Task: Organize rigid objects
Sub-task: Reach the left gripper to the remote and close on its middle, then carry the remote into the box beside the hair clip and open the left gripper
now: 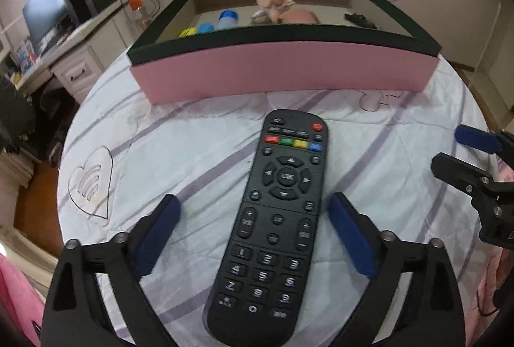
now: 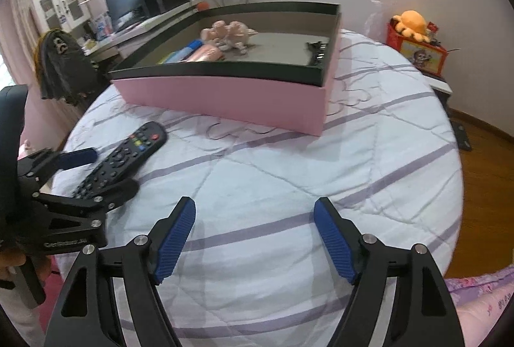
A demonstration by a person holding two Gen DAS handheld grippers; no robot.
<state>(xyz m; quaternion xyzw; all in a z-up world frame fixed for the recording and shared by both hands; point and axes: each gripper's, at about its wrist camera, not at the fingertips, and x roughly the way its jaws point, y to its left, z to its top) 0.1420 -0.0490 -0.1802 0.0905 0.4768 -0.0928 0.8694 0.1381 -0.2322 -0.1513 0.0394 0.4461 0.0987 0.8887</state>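
A: How far along is the tidying?

B: On the bed (image 2: pixel 289 160), the pink box (image 1: pixel 282 71) at the top of the frame already holds several things: small bottles and a pale figurine. The remote control (image 1: pixel 273 225) is still out on the quilt.

A: And the fingers?

B: The left gripper (image 1: pixel 253 234) stands wide open, the remote between its fingers (image 1: pixel 157 234), untouched. The right gripper (image 2: pixel 253 238), lower centre, is open and empty.

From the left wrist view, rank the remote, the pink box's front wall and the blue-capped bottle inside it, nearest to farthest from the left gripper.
1. Remote: lying between the open fingers of the left gripper, on the quilt.
2. Pink box front wall: just beyond the remote's top end.
3. Blue-capped bottle: inside the box, back left.
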